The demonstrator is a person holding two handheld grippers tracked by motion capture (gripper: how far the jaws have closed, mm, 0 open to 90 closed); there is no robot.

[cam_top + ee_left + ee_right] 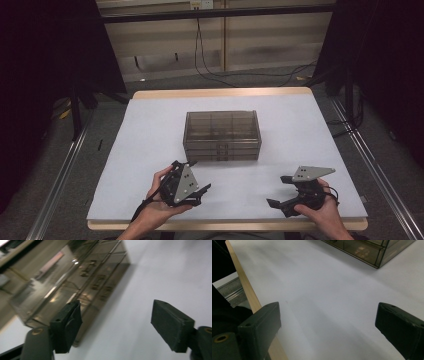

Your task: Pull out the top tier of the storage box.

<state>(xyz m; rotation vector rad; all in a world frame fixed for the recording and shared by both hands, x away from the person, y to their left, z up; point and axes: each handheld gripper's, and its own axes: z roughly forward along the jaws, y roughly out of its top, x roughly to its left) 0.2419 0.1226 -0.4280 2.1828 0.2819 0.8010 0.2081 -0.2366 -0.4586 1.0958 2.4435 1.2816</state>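
From the high view, a see-through brown box (222, 135) with drawers sits in the middle of a white table (150, 150). The left gripper (194, 176) is held by a hand (157, 200) near the front edge, just in front of the box's left corner. Its jaws point toward the box but do not touch it. The right gripper (279, 191) is held by the other hand (327, 210) at the front right, well apart from the box. Its jaws point left across the table. Both arms are cut off by the bottom edge. The room around the table is dark, and a cable (210, 70) lies on the floor behind it. What is inside the drawers is hard to make out.

In the left gripper view, the picture is tilted and blurry. The box (75, 282) fills the upper left, and its far end is cut off. The left gripper (116, 323) has its jaws wide apart with nothing between them. The left jaw covers part of the box's near corner. Small shiny handles show on the drawer fronts.

In the right gripper view, the right gripper (328, 323) also has its jaws wide apart, over the bare table (324, 295). Only a corner of the box (367, 250) shows at the top. The wooden table edge (242, 277) runs down the left side.
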